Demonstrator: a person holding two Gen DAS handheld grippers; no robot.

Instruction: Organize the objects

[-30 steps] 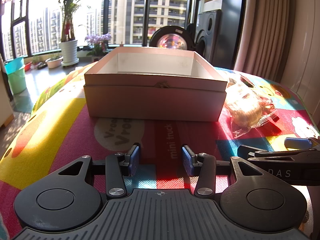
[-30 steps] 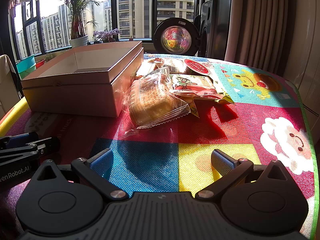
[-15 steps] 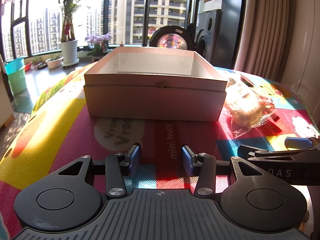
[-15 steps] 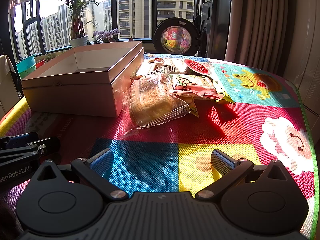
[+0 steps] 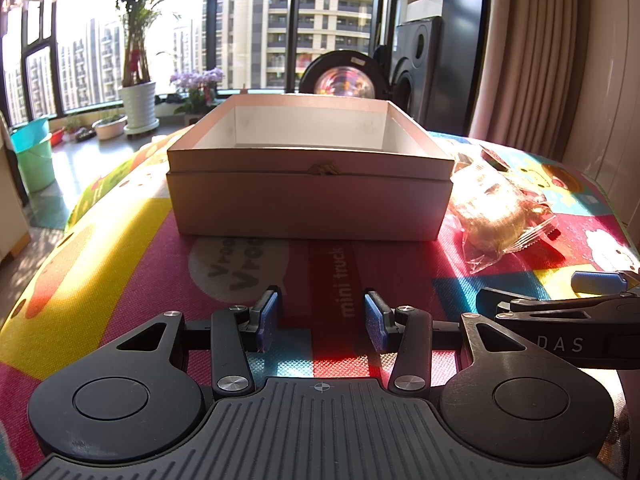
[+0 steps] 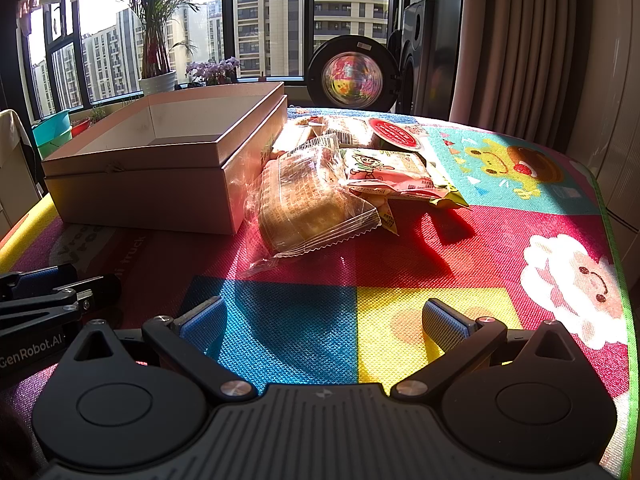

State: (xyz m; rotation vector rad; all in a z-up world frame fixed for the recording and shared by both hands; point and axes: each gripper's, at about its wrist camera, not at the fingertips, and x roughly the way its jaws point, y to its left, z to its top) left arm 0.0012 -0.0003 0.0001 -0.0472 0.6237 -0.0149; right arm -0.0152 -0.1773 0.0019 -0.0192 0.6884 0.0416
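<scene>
A: Where do things stand?

B: At the start, I'd judge. The box [image 6: 160,172] sits open on the surface [image 6: 460,256] and, as far as either view shows, nothing is in it. The snacks are heaped just right of the box: a clear bread pack [image 6: 308,208] nearest, touching or almost touching the box's right wall, a pink packet [image 6: 392,172] beyond it, and a red-lidded cup [image 6: 394,134] at the back.

A: And the tongs?

B: Both empty. The right tongs [image 6: 324,320] are spread wide, low over the surface, short of the box's near right corner and short of the bread pack. The left tongs [image 5: 320,318] are parted more narrowly and face the box's front wall, holding nothing.

A: So the step in hand?

B: Reaching for a first snack, most likely the bread pack, since it lies nearest the right tongs.

A: What does that call for?

B: Moving the right tongs forward and leftward until the fingers straddle the pack, then pinching gently: the wrapper is slippery and the bread soft. After that, a lift over the box's right wall and a release inside.
</scene>
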